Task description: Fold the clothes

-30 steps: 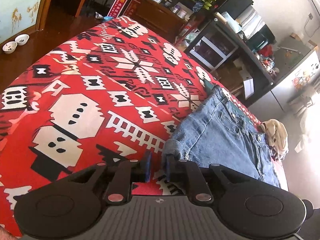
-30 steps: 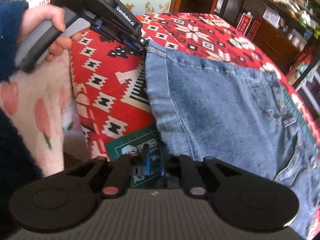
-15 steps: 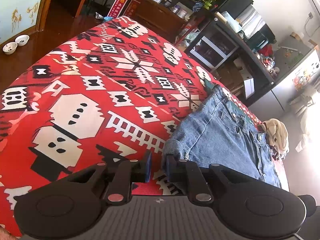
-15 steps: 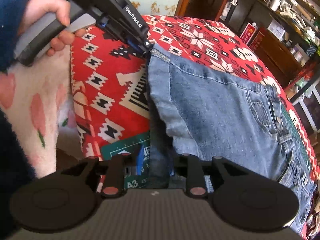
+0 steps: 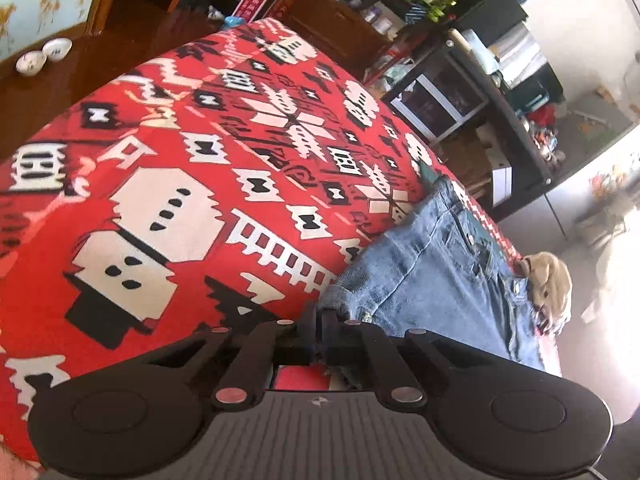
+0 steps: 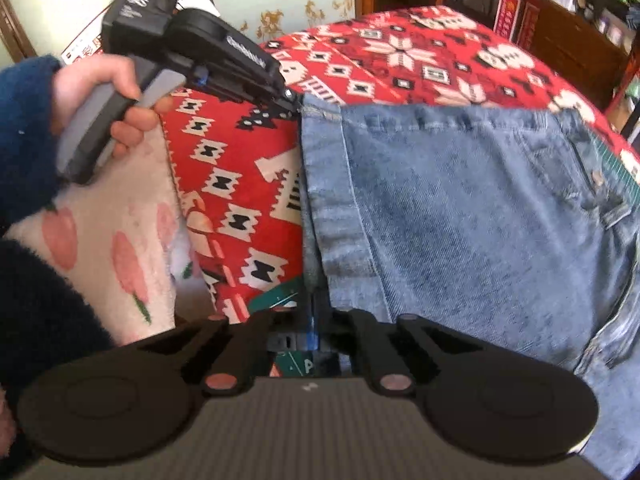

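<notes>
Blue denim jeans (image 6: 472,216) lie on a table under a red, white and black patterned cloth (image 5: 208,168). The hem end faces me and the waistband (image 5: 476,240) lies at the far end. My left gripper (image 5: 320,318) is shut on one hem corner (image 5: 340,296). In the right wrist view a hand (image 6: 100,92) holds the same left gripper (image 6: 295,103), pinching the far hem corner. My right gripper (image 6: 316,312) is shut on the near hem edge (image 6: 316,264), which hangs over the table's front.
A green cutting mat (image 6: 280,300) shows under the cloth at the table edge. A beige garment (image 5: 548,280) is piled past the waistband. Dark shelves (image 5: 500,92) and a cabinet stand behind the table. Two small bowls (image 5: 42,54) sit on the wooden floor. A person's pink-patterned clothing (image 6: 112,240) is at the left.
Both grippers have closed on the hem: the left narrowed from a small gap, the right opened wide around the denim and then shut. The right view has moved in closer.
</notes>
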A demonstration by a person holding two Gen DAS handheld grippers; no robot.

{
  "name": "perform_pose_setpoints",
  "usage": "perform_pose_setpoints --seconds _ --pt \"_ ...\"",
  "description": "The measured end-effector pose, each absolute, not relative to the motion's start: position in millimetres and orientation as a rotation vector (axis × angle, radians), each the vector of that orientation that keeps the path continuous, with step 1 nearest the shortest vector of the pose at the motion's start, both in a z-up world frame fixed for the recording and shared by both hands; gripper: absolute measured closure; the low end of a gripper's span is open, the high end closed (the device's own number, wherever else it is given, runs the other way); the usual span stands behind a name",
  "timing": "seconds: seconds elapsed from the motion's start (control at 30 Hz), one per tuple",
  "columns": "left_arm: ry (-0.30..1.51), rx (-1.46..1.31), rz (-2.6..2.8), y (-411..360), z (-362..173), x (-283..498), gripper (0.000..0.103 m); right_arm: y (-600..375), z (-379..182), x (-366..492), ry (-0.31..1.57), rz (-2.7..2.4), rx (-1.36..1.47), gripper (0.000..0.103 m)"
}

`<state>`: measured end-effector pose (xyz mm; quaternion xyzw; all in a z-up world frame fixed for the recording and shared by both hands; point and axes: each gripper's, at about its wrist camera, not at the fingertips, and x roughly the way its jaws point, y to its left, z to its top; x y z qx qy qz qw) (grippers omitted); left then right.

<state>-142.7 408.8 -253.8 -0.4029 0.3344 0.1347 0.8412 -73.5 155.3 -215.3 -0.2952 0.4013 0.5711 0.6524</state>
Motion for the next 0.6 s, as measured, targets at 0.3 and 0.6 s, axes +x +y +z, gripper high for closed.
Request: perform_pose_setpoints --seconds 0.3,0.6 --pt "0.704 -0.784 0.288 408.9 -233.1 -154.8 0.082 140.7 -199.4 -68.5 0.934 1.300 -0.595 0.101" --pt "0.686 -0.810 0.313 417.2 -222.8 -167.9 0.082 128.6 -193.9 -67.1 0.841 1.230 -0.668 0.091"
